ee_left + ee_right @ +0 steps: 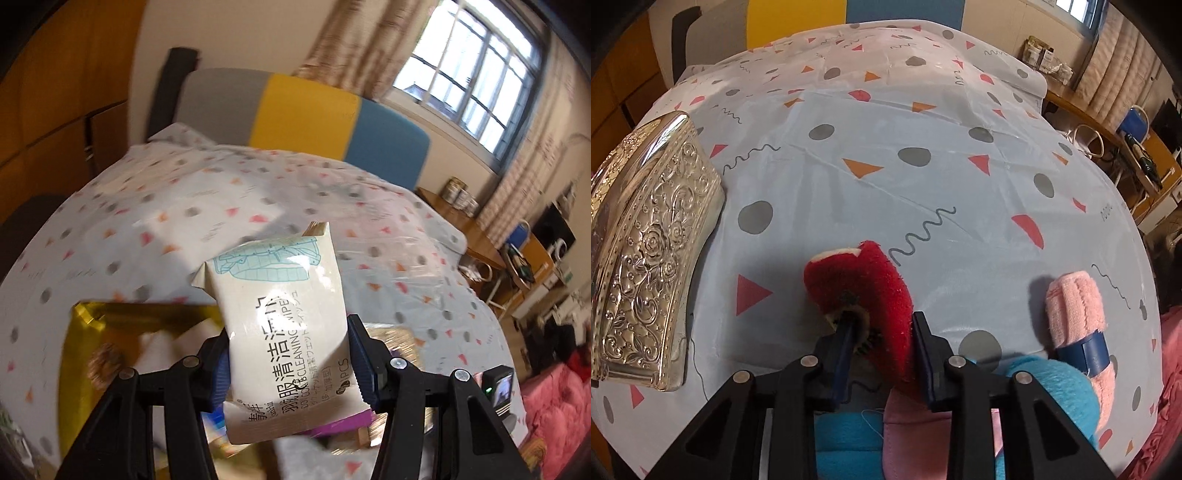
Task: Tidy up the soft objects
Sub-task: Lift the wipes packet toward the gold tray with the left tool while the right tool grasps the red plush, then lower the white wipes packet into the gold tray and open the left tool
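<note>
My left gripper [288,365] is shut on a white wet-wipe packet [284,317] and holds it up above the bed. Below it to the left sits an open gold box [85,332] with blurred items inside. In the right wrist view, my right gripper [882,354] is low over the patterned sheet [886,155], and its blue pads press on a red plush toy [871,291]. A rolled pink towel with a blue band [1078,314] lies to its right. A blue plush [1060,387] and a pink soft piece [912,435] lie under the gripper.
A silver embossed box [646,258] stands at the sheet's left edge. A grey, yellow and blue headboard [303,110] closes the far end of the bed. A wooden desk [454,218] with cans runs along the right under the window. Pink bedding [554,406] lies at the lower right.
</note>
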`<action>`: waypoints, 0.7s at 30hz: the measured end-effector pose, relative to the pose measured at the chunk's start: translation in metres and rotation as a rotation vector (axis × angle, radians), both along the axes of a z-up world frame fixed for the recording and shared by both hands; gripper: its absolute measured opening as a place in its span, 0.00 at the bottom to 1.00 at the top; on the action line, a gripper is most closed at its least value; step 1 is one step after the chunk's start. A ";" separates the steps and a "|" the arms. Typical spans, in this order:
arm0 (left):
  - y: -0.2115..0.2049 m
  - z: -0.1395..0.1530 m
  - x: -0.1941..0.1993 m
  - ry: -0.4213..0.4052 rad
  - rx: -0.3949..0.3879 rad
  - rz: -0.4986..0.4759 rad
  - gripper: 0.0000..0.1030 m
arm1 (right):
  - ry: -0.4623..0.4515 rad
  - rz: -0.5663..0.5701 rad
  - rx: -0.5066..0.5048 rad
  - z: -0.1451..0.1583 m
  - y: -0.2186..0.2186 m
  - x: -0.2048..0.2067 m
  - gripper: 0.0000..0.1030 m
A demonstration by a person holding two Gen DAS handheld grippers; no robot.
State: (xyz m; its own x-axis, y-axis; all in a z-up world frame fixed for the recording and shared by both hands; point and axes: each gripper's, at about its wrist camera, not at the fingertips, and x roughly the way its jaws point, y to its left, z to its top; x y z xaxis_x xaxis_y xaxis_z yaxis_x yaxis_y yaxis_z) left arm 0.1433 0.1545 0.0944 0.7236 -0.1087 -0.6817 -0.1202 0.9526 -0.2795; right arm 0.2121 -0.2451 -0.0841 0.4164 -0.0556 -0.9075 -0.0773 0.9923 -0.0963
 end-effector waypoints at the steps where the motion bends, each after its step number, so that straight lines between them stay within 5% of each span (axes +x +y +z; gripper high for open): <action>1: 0.012 -0.004 -0.007 0.006 -0.005 0.019 0.54 | 0.000 0.001 0.002 0.000 0.000 -0.001 0.30; 11: 0.118 -0.064 -0.099 0.082 -0.015 0.219 0.54 | -0.011 0.033 -0.037 0.001 0.007 -0.006 0.31; 21: 0.129 -0.123 -0.142 0.189 0.019 0.254 0.54 | -0.012 0.055 -0.059 0.001 0.011 -0.010 0.31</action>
